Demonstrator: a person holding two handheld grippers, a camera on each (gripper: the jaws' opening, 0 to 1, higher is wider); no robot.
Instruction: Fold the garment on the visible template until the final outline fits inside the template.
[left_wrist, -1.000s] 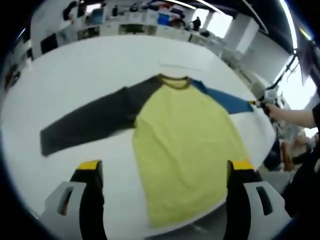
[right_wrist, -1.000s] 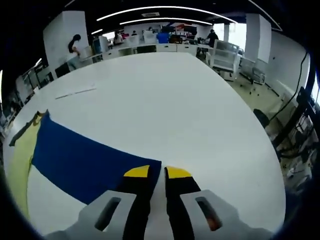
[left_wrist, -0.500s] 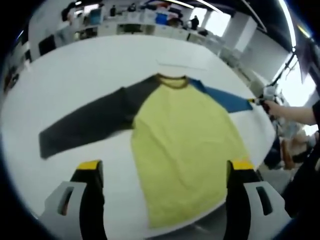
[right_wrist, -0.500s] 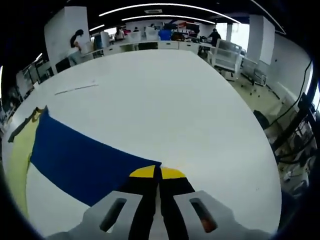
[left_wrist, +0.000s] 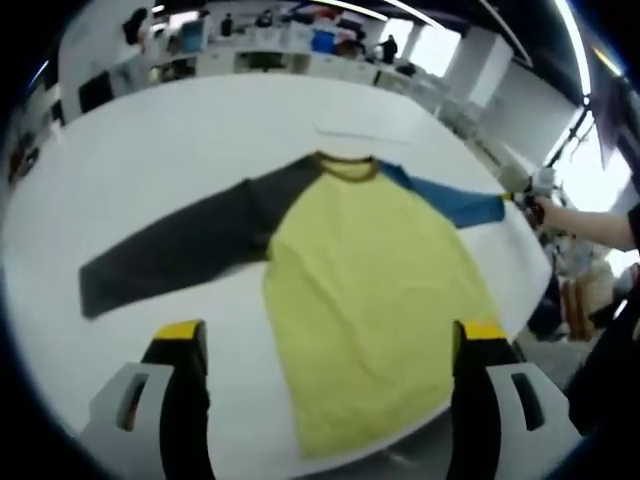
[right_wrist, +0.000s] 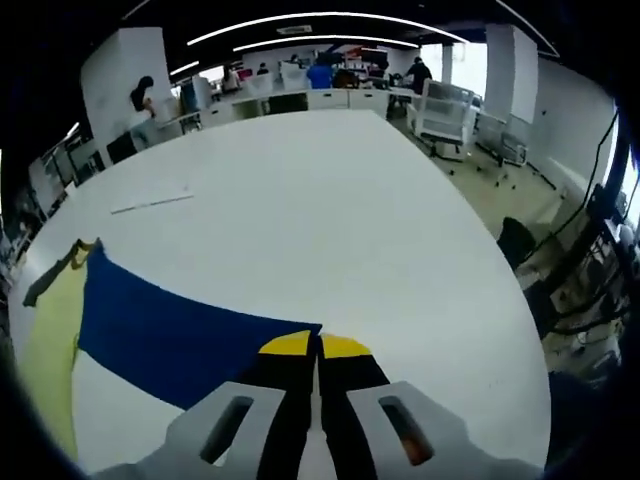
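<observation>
A: Is any brand or print reading on the raglan shirt (left_wrist: 370, 300)?

B: No writing is legible. It is lying flat and face up on the white table (left_wrist: 150, 150), yellow body in the middle, olive neckband pointing away from the left gripper view's camera.

A: And the sleeves?

B: The charcoal sleeve (left_wrist: 180, 245) is stretching out to the left of that view. The blue sleeve (left_wrist: 450, 200) is reaching right, toward the table edge.

A: What is the right claw (right_wrist: 318, 346) doing?

B: Its yellow-tipped jaws are pressed together, pinching the cuff end of the blue sleeve, as the right gripper view shows. In the left gripper view it is appearing small at the far right (left_wrist: 525, 192), with the person's hand (left_wrist: 548, 212) behind it.

A: The left claw (left_wrist: 330, 330)?

B: It is spread wide and gripping nothing, hanging above the near edge of the table with the shirt's hem between its jaws in view.

A: Any template line?

B: A thin pale strip (left_wrist: 365, 133) is lying on the table just beyond the collar.
</observation>
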